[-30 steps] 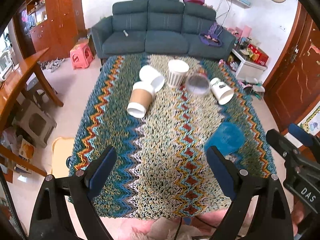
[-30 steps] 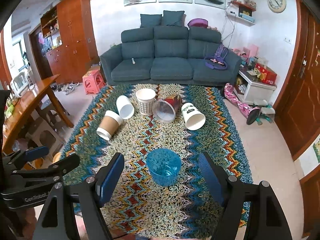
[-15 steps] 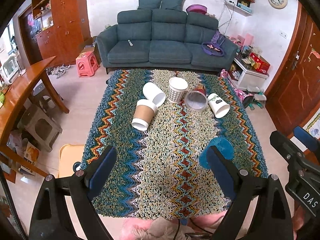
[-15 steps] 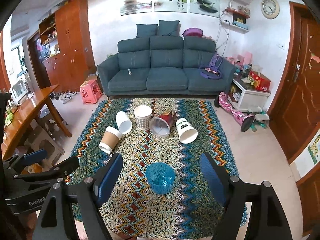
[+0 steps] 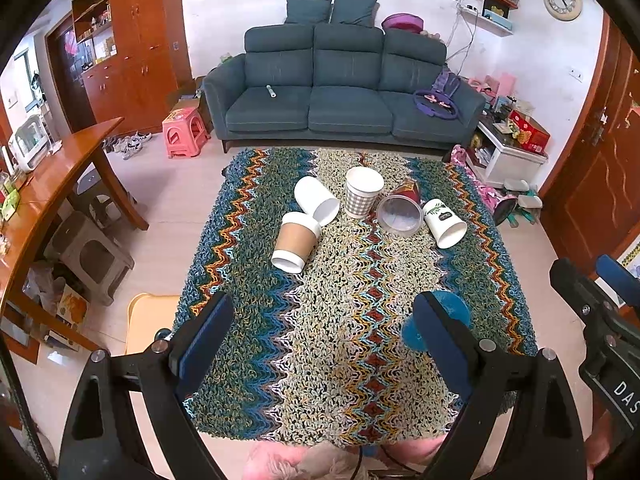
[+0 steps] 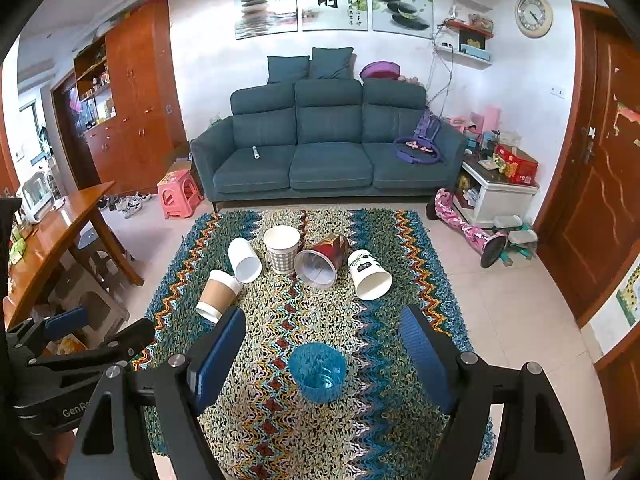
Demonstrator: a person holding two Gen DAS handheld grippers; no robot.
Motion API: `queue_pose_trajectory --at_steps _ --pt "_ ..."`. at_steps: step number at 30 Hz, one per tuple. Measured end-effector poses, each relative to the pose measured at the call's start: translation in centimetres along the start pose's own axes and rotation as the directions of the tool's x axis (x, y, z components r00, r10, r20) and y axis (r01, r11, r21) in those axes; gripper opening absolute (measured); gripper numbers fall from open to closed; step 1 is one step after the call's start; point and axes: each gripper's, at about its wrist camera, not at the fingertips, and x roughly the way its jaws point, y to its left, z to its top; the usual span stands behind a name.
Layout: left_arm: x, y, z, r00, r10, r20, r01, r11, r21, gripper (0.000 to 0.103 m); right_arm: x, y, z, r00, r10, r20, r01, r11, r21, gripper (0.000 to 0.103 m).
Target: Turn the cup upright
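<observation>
Both grippers have pulled back and risen over the last second; the room's upper wall now shows and everything on the table reads smaller. Zigzag-patterned woven table covering point(image 6: 280, 344) fills the lower view. Left gripper point(image 5: 320, 344): jaws spread wide, holding nothing. Right gripper point(image 6: 322, 348): jaws likewise spread wide, empty, framing the cup from above without touching it. Translucent blue plastic cup point(image 6: 318, 372) stands upright on the cloth, mouth up, near the front edge and well apart from the rest; in the left view it is half hidden behind the gripper's right finger. Farther back, a loose row: brown-sleeved paper cup point(image 6: 218, 296) on its side, white paper cup point(image 6: 245, 260) on its side, checked paper cup point(image 6: 282, 249) upright, clear-lidded red tub point(image 6: 322, 262) on its side, white printed cup point(image 6: 368, 275) on its side. Judgement: blue cup's flip looks finished and released; the retreat suggests this step is closing out.
</observation>
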Motion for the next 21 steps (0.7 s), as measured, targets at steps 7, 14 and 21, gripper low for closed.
queue_pose_trajectory --at_steps 7,14,21 --pt "0.18 0.00 0.14 1.000 0.003 -0.001 -0.003 1.000 -0.005 0.093 0.23 0.17 0.24 1.000 -0.010 -0.008 0.010 1.000 -0.005 0.080" --pt "0.43 0.20 0.23 1.000 0.013 -0.010 -0.013 1.000 -0.013 0.093 0.32 0.20 0.42 1.000 -0.014 -0.014 0.014 1.000 -0.006 0.080" --pt "0.46 0.33 0.19 1.000 0.015 -0.011 -0.015 1.000 -0.016 0.093 0.36 0.20 0.48 1.000 -0.018 -0.016 0.018 1.000 -0.007 0.080"
